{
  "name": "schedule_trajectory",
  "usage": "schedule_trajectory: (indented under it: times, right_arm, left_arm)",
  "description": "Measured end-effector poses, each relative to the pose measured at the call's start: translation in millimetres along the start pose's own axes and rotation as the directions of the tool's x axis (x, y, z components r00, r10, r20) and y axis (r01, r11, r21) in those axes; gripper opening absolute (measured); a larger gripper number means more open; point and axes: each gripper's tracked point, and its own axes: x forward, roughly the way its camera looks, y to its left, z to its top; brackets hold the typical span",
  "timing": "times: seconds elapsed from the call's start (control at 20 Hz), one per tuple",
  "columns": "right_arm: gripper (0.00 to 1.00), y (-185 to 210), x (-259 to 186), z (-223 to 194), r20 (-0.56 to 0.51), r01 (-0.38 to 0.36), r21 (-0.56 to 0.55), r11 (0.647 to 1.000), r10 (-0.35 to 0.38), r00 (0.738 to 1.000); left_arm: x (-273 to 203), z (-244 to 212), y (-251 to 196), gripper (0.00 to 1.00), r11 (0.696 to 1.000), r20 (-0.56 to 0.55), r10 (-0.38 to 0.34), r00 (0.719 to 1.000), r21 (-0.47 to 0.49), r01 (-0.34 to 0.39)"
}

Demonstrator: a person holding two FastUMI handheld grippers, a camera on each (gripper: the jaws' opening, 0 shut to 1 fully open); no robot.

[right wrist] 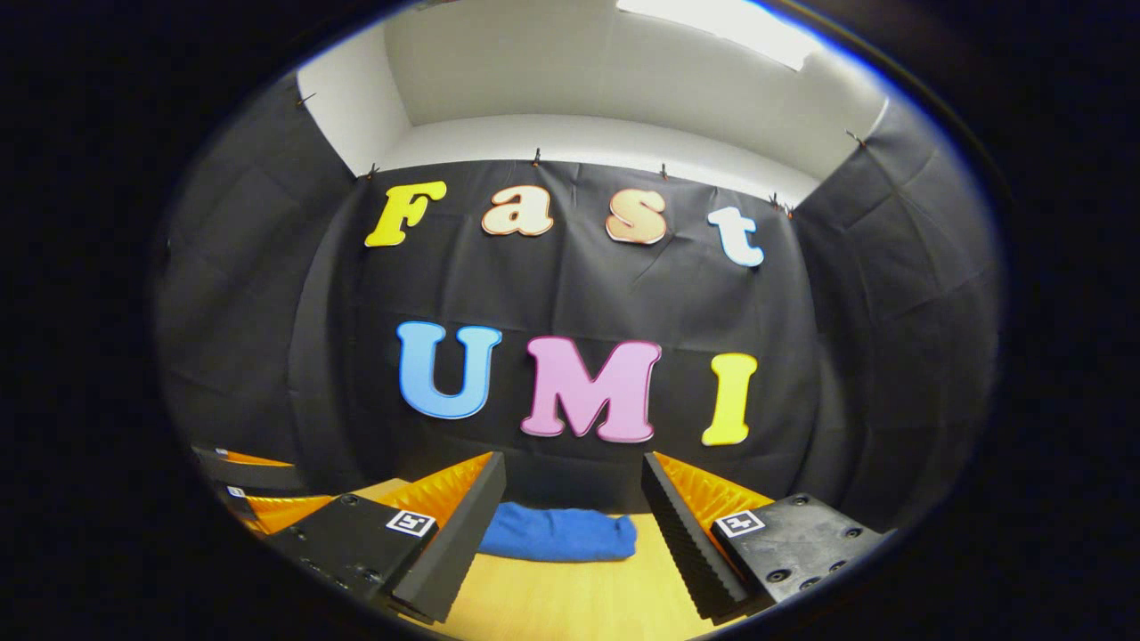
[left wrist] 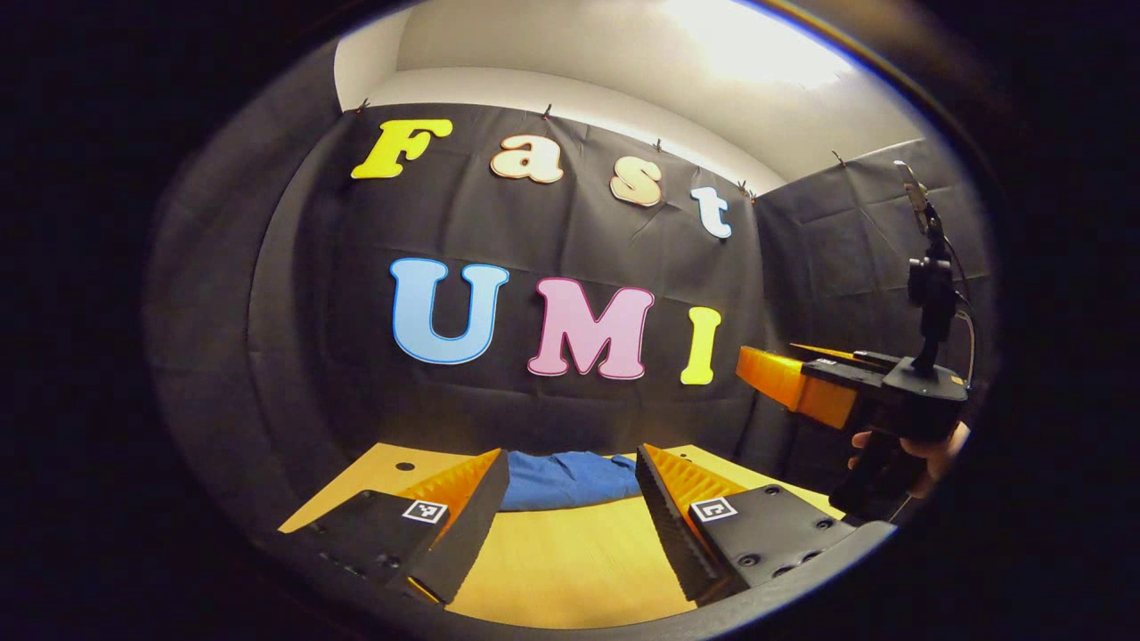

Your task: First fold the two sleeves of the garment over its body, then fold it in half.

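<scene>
The blue garment (left wrist: 565,479) lies bunched on the bench (left wrist: 570,561) beyond both hand-held grippers, left (left wrist: 570,525) and right (right wrist: 570,543), fingers apart and empty. Judged risk: with the sleeves indistinct in the bunched cloth, a pinch may gather several layers and spoil the fold.

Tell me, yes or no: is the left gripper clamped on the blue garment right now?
No. In the left gripper view the left gripper is open above the table, the garment lying beyond its fingers.

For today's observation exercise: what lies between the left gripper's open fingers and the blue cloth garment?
Only bare pale wooden tabletop. In the left gripper view the left gripper stands open, and the crumpled blue cloth garment lies beyond it, with nothing in between.
</scene>
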Motion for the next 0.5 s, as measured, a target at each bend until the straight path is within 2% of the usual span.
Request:
schedule_trajectory:
  times: [0.05, 0.15, 0.25, 0.3, 0.5]
  right_arm:
    - [0.96, -3.9, -3.3, -1.8, -0.003, 0.004, -0.017, 1.0, -0.004, 1.0]
    - [0.96, -3.3, -3.6, -5.4, -0.01, -0.005, -0.042, 0.999, 0.004, 1.0]
    - [0.93, -3.5, -2.1, -1.8, -0.006, -0.01, -0.028, 1.0, 0.01, 1.0]
    - [0.96, -6.3, -1.7, 1.0, -0.001, -0.003, -0.015, 1.0, 0.003, 1.0]
    - [0.96, -13.3, -6.5, 3.8, 0.006, 0.003, -0.014, 1.0, -0.003, 1.0]
  left_arm:
    - [-2.0, 4.2, 0.2, 0.82, 1.0, 0.021, 0.012, 1.0, 0.02, -0.013]
    - [-1.5, 8.4, 3.1, 0.81, 0.998, 0.027, 0.035, 0.999, 0.049, -0.036]
    - [-0.3, 19.5, 0.2, 0.8, 0.998, 0.044, 0.037, 0.998, 0.045, -0.039]
    - [0.1, 28.9, -0.9, 0.82, 0.998, 0.064, 0.035, 0.997, 0.041, -0.038]
    - [4.5, 39.4, 0.0, 0.8, 0.998, 0.102, 0.054, 0.993, 0.04, -0.058]
